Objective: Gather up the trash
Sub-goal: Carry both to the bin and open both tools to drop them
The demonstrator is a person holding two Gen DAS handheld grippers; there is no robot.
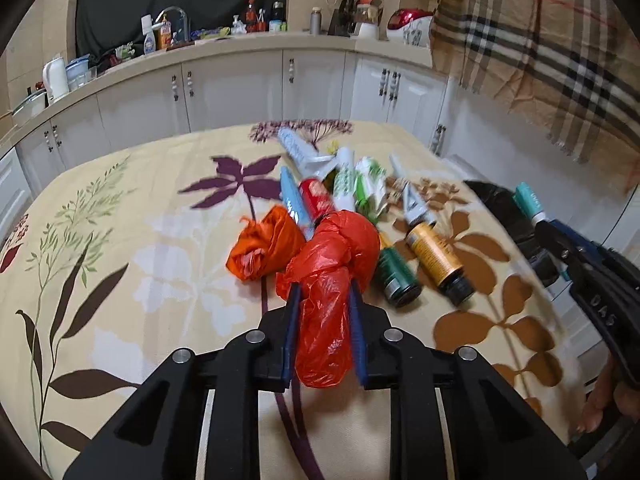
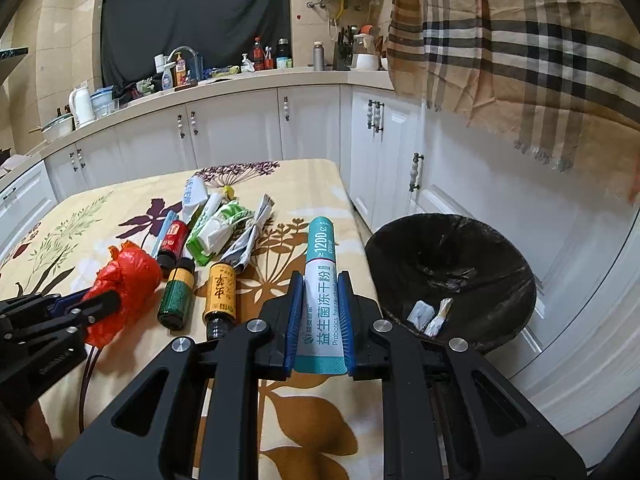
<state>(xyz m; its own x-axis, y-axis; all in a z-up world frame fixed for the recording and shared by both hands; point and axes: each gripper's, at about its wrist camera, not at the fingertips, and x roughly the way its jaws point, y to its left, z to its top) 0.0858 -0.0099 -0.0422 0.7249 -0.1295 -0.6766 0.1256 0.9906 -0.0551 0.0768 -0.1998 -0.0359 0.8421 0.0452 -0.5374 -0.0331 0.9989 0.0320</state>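
Left gripper [image 1: 322, 294] clamps the red bag [image 1: 332, 280]; right gripper [image 2: 320, 284] clamps a sachet [image 2: 322, 292], bin [image 2: 450, 280] at its two o'clock.

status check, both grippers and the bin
Left gripper shut on red plastic bag, above the table. Right gripper shut on probiotics sachet, short of the black bin. Path to bin looks clear.
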